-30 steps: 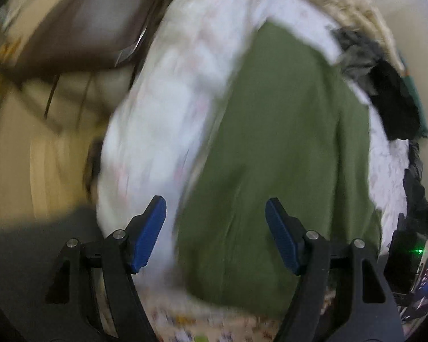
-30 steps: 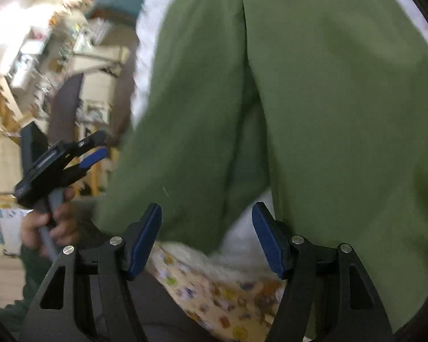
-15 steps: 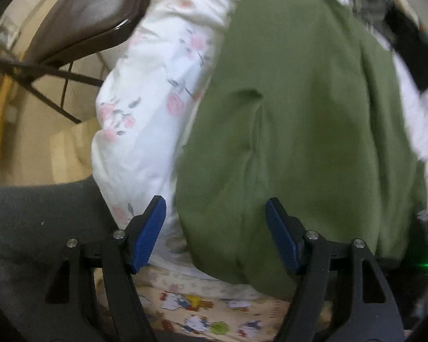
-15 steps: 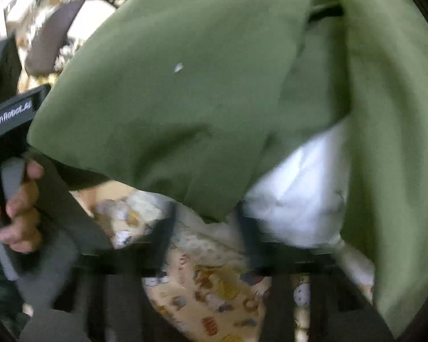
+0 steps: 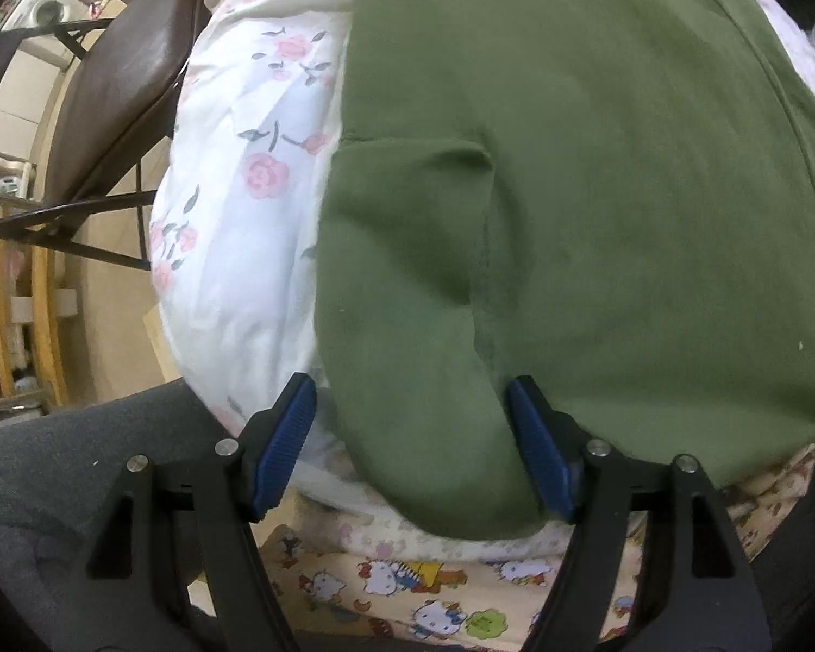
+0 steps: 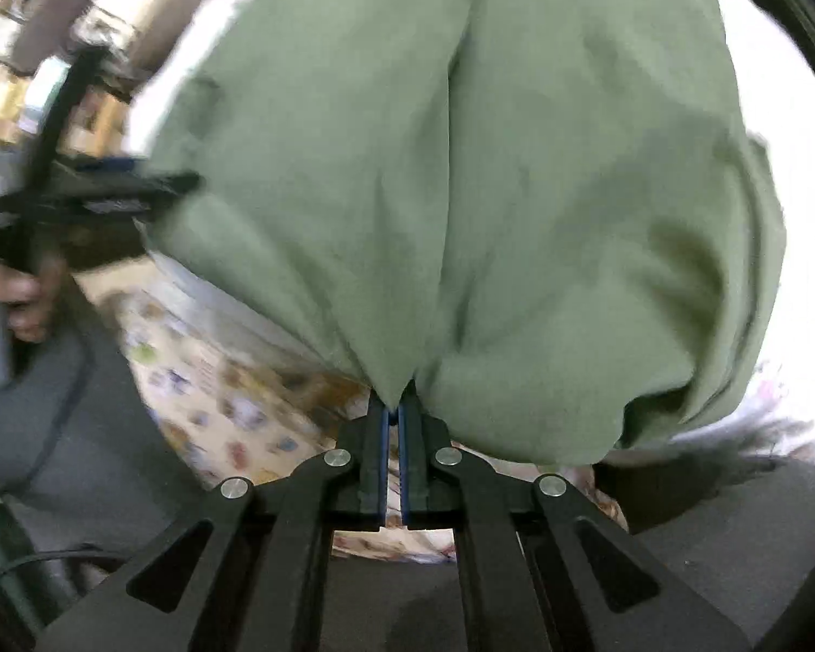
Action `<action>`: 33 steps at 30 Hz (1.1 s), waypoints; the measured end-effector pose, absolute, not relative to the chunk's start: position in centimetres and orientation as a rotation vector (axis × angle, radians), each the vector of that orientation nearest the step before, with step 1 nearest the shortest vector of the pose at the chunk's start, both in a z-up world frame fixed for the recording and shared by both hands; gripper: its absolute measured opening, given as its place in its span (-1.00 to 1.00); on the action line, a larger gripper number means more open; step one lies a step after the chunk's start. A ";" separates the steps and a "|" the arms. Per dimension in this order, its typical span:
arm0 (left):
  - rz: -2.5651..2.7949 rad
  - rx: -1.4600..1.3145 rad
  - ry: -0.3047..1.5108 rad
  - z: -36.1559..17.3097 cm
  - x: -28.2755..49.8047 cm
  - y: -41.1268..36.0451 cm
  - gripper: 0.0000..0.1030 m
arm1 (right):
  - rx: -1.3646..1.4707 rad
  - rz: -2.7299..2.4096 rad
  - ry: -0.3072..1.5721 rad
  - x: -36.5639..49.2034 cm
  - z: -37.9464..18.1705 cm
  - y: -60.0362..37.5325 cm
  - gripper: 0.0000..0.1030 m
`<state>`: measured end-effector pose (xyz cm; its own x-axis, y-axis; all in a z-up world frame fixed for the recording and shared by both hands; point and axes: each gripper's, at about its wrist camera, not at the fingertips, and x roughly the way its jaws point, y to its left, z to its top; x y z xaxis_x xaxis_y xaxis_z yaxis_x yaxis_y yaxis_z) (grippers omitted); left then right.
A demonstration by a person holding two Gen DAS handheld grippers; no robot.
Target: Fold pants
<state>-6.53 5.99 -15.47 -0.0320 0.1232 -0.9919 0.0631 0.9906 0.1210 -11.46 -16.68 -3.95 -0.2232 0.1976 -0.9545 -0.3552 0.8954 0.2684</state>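
Green pants [image 5: 597, 190] lie spread over a white floral quilt [image 5: 244, 179]. My left gripper [image 5: 414, 437] points down at them and stands open. A rounded corner of the green cloth sits between its blue pads [image 5: 290, 434], and the left pad is clear of it. In the right wrist view my right gripper [image 6: 394, 405] is shut on a pinched edge of the pants [image 6: 516, 190], and the cloth bunches up from the pinch. That view also shows the left gripper [image 6: 81, 201], blurred, at the left in a hand [image 6: 11, 293].
A brown chair [image 5: 119, 81] on dark metal legs stands left of the bed. A cartoon-print sheet [image 5: 407, 592] runs along the near bed edge under the quilt. Grey cloth [image 5: 54, 489] fills the lower left. Dark clothes [image 5: 812, 0] lie at the far right.
The right gripper went from open to shut on the pants' edge, gathering the cloth. The left gripper came down closer to the pants, and a corner now lies between its pads.
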 end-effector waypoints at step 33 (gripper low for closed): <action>-0.185 -0.083 1.360 -9.9 -4.6 0.6 0.39 | 0.983 0.178 1.355 -15.2 -0.7 -29.1 0.25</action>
<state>-4.64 0.60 -9.86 0.1973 -0.1802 -0.9636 0.0844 0.9824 -0.1664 -15.16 -29.14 -0.73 0.2673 0.6279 -0.7309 0.4177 0.6081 0.6751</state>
